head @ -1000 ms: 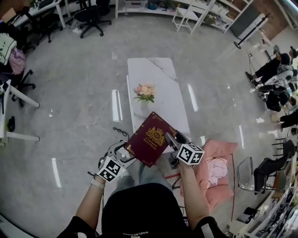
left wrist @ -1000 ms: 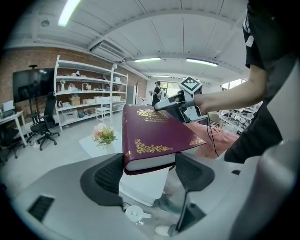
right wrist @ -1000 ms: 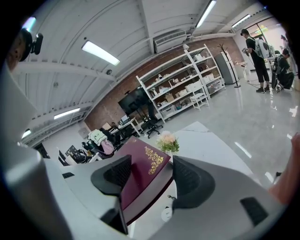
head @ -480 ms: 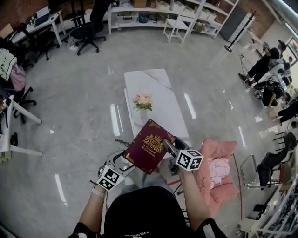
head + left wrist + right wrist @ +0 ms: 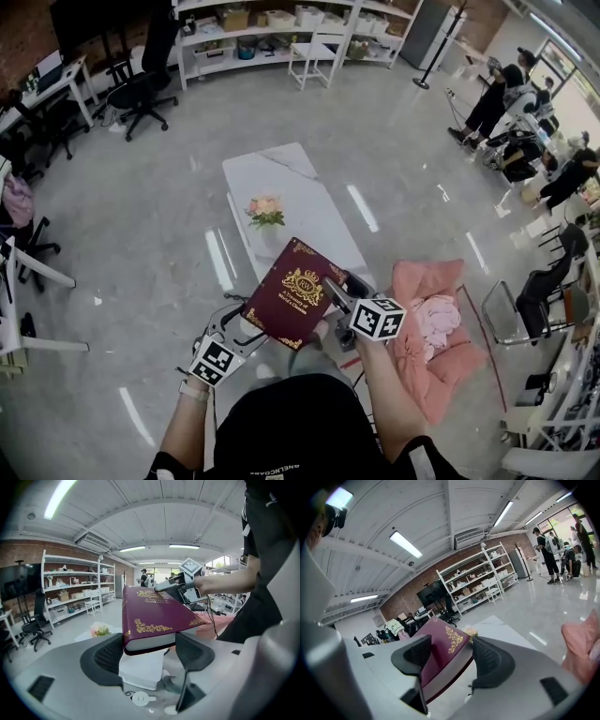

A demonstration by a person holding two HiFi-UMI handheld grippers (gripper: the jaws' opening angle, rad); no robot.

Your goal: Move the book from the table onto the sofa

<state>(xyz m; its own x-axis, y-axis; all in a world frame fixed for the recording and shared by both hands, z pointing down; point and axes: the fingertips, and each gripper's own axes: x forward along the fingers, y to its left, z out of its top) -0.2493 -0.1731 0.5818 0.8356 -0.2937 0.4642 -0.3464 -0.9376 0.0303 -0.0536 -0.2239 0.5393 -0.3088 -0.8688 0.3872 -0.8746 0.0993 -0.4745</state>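
A thick maroon book [image 5: 289, 293] with gold ornament on its cover is held in the air between both grippers, tilted, above the near end of the white table [image 5: 291, 197]. My left gripper [image 5: 242, 323] is shut on the book's lower left edge; in the left gripper view the book [image 5: 150, 616] sits between its pads. My right gripper [image 5: 337, 292] is shut on the right edge, and the book [image 5: 443, 653] fills the gap between its jaws. A pink sofa [image 5: 431, 328] with a pink cushion lies to the right.
A vase of flowers [image 5: 266, 214] stands on the white table. Office chairs [image 5: 131, 94] and desks line the far left, shelving [image 5: 281, 28] runs along the back wall, and people [image 5: 497, 94] stand at the far right. A metal chair [image 5: 525, 314] sits beside the sofa.
The book and both grippers have stayed together while the view swung; the table and sofa now sit a little further left, and the book is slightly higher over the table's near end.
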